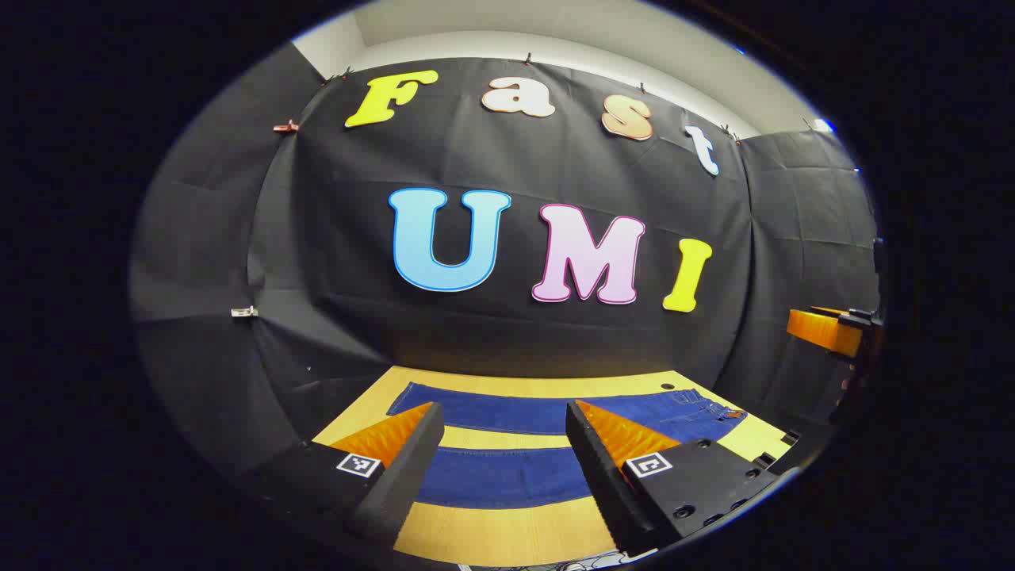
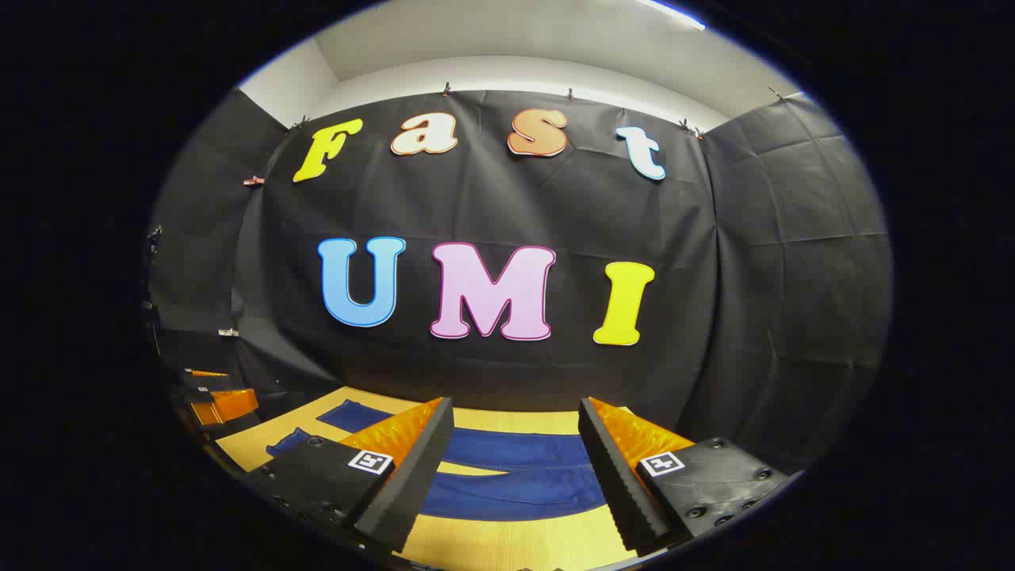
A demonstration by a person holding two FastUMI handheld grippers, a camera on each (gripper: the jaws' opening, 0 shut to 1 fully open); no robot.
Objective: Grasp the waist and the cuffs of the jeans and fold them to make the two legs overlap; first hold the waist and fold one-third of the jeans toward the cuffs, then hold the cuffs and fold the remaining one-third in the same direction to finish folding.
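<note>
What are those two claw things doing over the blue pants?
A person holds two grippers above a wooden table, getting ready to fold the jeans. The jeans lie flat and spread out, the two legs side by side with a strip of table between them, not yet folded. The left gripper is open and holds nothing. The right gripper is open too, hovering over the jeans. Neither one touches the cloth.
</note>
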